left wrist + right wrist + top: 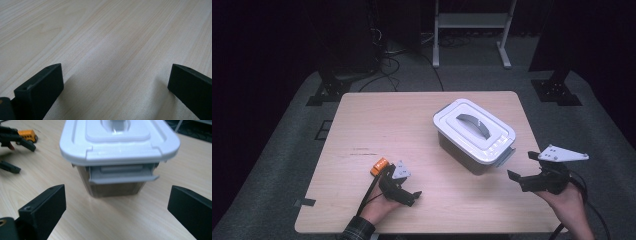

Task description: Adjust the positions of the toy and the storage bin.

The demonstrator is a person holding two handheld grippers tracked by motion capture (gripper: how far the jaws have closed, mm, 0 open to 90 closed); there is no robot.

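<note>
A clear storage box (pixel 464 150) with a white lid (pixel 473 131) and a grey handle (pixel 476 124) stands right of the table's middle. Its grey end latch (pixel 122 173) faces my right gripper (pixel 116 205), which is open and a short way off with nothing between its jaws. In the high view the right gripper (pixel 521 166) sits near the right table edge. My left gripper (pixel 404 186) rests open at the front left, over bare wood (pixel 112 45). A small orange toy bus (pixel 380 166) lies just behind the left gripper (pixel 15 155); the toy bus (pixel 27 135) is not touching it.
The wooden table (pixel 387 120) has open surface at its back and left. A strip of dark tape (pixel 305 202) sits on the front left edge. Beyond the table are black stands, cables on the floor and a white frame (pixel 472 22).
</note>
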